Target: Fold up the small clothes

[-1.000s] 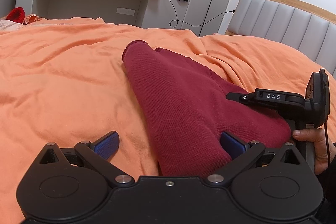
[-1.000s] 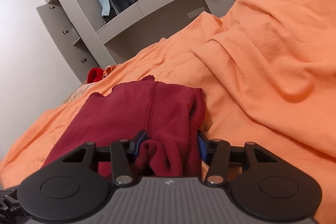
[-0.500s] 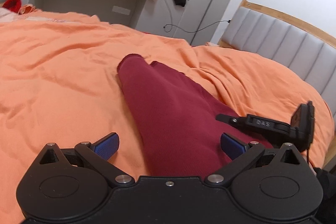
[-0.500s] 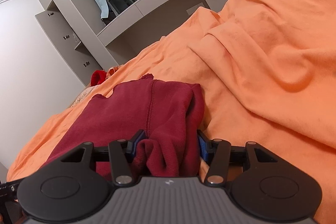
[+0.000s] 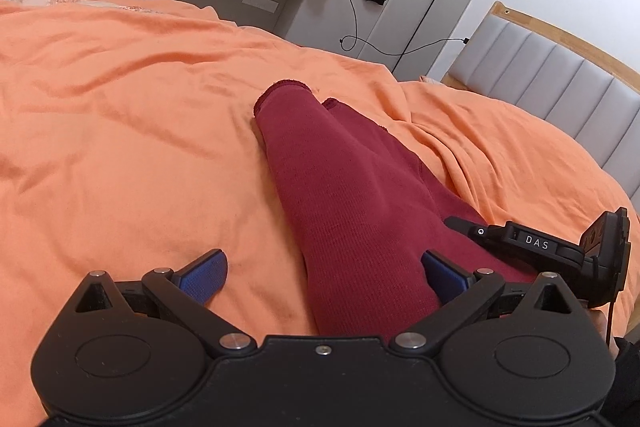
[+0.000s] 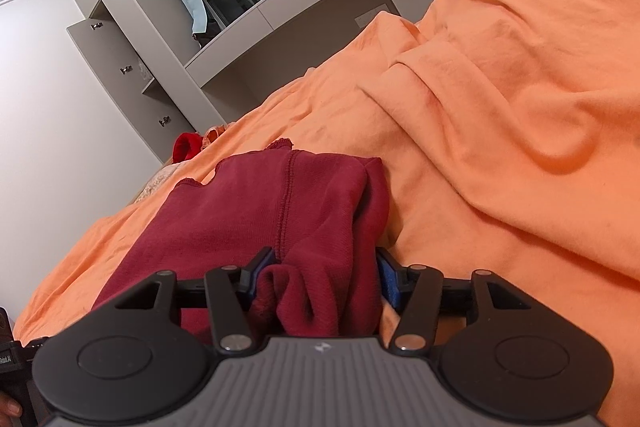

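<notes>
The near end of the maroon knit garment (image 5: 352, 211) is cut off behind the body of the left claw (image 5: 324, 277) in the left wrist view, so its hem cannot be made out there. In the right wrist view, the bunched fabric passes below the body of the right claw (image 6: 326, 277) and its lower edge is hidden. Only a fingertip of the person's hand (image 6: 9, 407) shows at the bottom left corner of that view.

The garment lies lengthwise on the orange bed sheet (image 5: 120, 131), folded into a long, narrow shape that tapers toward a ribbed cuff at the far end. A raised seam runs along it in the right wrist view, and one side edge is rolled over.

Left claw: jaws wide apart. The left pad (image 5: 204, 273) rests over bare sheet; the right pad (image 5: 440, 277) lies against the garment's side. Nothing is clamped.

Right claw: jaws partly apart and have just been opening. A gathered fold of the garment sits between the blue pads (image 6: 388, 281). Whether the pads press on the fabric cannot be told. The right claw's housing, marked "DAS" (image 5: 536, 245), appears beside the garment in the left wrist view.
</notes>
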The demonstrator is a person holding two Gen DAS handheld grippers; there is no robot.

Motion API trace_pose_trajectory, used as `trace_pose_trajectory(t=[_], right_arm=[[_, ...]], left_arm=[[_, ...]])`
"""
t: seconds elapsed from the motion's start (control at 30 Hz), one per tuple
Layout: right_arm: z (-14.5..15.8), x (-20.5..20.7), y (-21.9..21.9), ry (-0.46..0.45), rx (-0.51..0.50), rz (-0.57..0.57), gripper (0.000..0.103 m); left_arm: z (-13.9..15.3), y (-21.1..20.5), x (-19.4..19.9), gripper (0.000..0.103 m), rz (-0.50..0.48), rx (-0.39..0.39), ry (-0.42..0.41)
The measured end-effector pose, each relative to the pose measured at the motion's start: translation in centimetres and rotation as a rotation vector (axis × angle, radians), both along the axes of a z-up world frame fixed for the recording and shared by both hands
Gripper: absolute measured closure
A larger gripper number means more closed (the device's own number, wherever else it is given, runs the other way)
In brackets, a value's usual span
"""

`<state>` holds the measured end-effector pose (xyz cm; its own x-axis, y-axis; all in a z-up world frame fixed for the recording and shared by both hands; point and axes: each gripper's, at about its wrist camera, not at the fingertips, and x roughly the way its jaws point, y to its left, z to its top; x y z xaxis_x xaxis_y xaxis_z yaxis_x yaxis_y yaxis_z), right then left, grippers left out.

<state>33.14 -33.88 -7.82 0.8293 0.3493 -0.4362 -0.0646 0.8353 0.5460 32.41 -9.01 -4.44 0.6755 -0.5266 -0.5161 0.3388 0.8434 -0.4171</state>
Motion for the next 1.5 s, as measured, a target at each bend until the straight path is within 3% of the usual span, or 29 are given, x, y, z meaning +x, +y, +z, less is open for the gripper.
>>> trace_pose_trajectory(t=[0.2, 0.37, 0.5, 0.6, 0.73, 0.8, 0.97, 1.07, 1.17, 1.37, 1.5], right_arm=[[0.0, 0.0, 0.0, 0.000, 0.000, 0.001, 0.043], [0.0, 0.0, 0.1, -0.001, 0.003, 0.000, 0.043], [-0.2, 0.0, 0.4, -0.001, 0.003, -0.001, 0.044], [-0.3, 0.1, 0.5, -0.001, 0.005, 0.001, 0.046], [-0.1, -0.1, 0.6, -0.011, 0.005, 0.006, 0.050], [0.1, -0.2, 0.9, -0.019, -0.012, 0.005, 0.054], [1.3, -0.6, 2.3, -0.048, -0.099, -0.005, 0.064], [2.0, -1.0, 3.0, -0.067, -0.159, -0.014, 0.070], [3.0, -1.7, 3.6, -0.102, -0.204, -0.033, 0.073], [5.2, -3.8, 5.7, -0.175, -0.250, -0.049, 0.076], [7.2, -4.8, 8.2, -0.240, -0.255, 0.000, 0.079]], left_arm=[[0.1, 0.2, 0.3, 0.000, -0.010, -0.013, 0.014], [0.5, 0.8, 2.3, 0.000, -0.022, -0.074, 0.063], [0.2, 0.1, 4.1, 0.000, -0.077, -0.044, 0.120], [0.3, -0.7, 4.8, 0.000, -0.147, 0.008, 0.119], [0.2, -0.8, 5.5, 0.002, -0.177, 0.000, 0.132], [0.3, -1.0, 5.4, 0.010, -0.181, 0.001, 0.118], [0.6, -1.6, 5.0, 0.050, -0.217, -0.045, 0.121], [1.1, -1.9, 4.5, 0.062, -0.188, -0.024, 0.097], [2.2, -2.2, 3.6, 0.071, -0.175, 0.004, 0.032], [4.7, -2.7, 1.3, 0.074, -0.190, 0.077, -0.109], [6.4, -2.0, 0.1, 0.075, -0.169, 0.094, -0.183]])
